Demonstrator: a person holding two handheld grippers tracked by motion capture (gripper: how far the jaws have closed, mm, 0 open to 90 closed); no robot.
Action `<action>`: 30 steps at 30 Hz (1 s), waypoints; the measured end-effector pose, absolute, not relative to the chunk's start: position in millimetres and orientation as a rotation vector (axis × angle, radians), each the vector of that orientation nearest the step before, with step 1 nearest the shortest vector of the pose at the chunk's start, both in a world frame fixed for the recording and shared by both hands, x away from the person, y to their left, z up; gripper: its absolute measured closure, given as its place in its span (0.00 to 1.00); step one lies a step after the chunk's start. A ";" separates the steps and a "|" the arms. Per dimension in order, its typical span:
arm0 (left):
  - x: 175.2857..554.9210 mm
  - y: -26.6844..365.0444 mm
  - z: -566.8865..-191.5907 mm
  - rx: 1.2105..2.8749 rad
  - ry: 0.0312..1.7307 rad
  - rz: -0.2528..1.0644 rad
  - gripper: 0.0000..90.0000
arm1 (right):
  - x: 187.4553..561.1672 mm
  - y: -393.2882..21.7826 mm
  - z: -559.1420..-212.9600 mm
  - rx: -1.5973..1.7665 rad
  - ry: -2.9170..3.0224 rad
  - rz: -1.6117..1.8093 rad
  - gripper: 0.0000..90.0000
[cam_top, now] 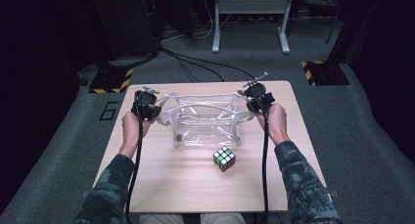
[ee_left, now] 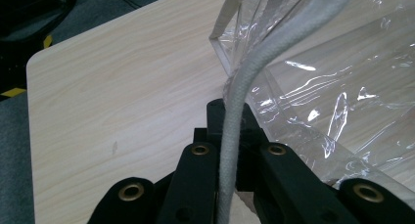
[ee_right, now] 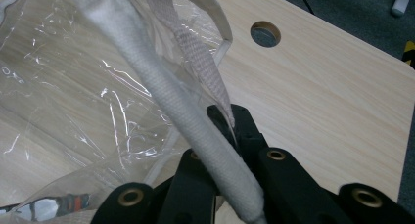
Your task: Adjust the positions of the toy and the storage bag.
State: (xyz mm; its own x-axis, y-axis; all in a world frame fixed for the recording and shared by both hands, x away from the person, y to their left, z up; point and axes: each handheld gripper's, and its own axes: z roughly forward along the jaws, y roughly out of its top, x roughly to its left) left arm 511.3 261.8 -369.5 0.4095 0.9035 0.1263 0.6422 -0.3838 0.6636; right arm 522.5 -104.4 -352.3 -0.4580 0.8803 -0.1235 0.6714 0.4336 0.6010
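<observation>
Closest to the person's side, a Rubik's cube (cam_top: 224,158) sits loose on the wooden table (cam_top: 161,185), just in front of the bag and not touching it. My guess is it's waiting to go in.

Behind it is the clear plastic bag (cam_top: 205,121), standing on the table with its mouth stretched wide. That's because each hand is pulling one end outward. The left gripper (cam_top: 145,104) is clamped tight on a white rope handle (ee_left: 244,94), the cord running right down between its jaws. The right gripper (cam_top: 258,98) is pinched the same way on the other rope handle (ee_right: 169,104), with a flat woven strap (ee_right: 198,53) beside it.

Farther back it's just grey floor, cables (cam_top: 195,62) and a white stand (cam_top: 249,18).
</observation>
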 end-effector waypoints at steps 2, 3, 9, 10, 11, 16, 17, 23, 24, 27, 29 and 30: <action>512.3 257.8 -367.3 2.146 1.297 0.655 0.99 | 521.7 -112.5 -349.4 1.329 2.259 0.672 0.99; 512.9 255.7 -366.8 2.147 1.289 0.658 0.99 | 521.7 -112.5 -349.4 1.329 2.259 0.672 0.99; 516.2 244.1 -368.5 2.162 1.268 0.644 0.99 | 520.2 -125.1 -347.6 1.351 2.246 0.655 0.99; 516.5 242.6 -369.0 2.165 1.269 0.641 0.99 | 520.3 -127.0 -348.0 1.352 2.244 0.652 0.99; 517.1 241.0 -369.5 2.169 1.264 0.640 0.99 | 520.3 -128.9 -348.5 1.357 2.243 0.651 0.99; 518.9 232.3 -372.8 2.191 1.260 0.629 0.99 | 523.1 -139.6 -354.3 1.376 2.240 0.635 0.99; 519.8 231.0 -373.4 2.200 1.253 0.628 0.99 | 523.1 -139.6 -354.3 1.376 2.240 0.635 0.99; 522.3 223.1 -375.0 2.223 1.240 0.616 0.99 | 526.4 -149.8 -361.7 1.404 2.244 0.635 0.98; 522.2 221.9 -375.3 2.225 1.243 0.614 0.99 | 527.0 -150.7 -362.9 1.408 2.246 0.633 0.98; 522.8 219.1 -377.1 2.235 1.241 0.616 0.99 | 528.8 -150.1 -369.9 1.410 2.231 0.627 0.97; 523.8 217.9 -379.3 2.236 1.250 0.613 0.99 | 529.3 -149.8 -371.6 1.417 2.223 0.629 0.97; 524.4 218.3 -379.7 2.241 1.248 0.608 0.99 | 529.9 -149.8 -372.7 1.423 2.220 0.634 0.97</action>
State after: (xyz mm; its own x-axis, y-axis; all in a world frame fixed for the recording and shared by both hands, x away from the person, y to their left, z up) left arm 524.4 218.3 -379.7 0.4799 0.8663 0.1388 0.6431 -0.4550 0.6160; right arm 529.9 -149.8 -372.7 -0.3831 0.9175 -0.1069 0.7227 0.3699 0.5839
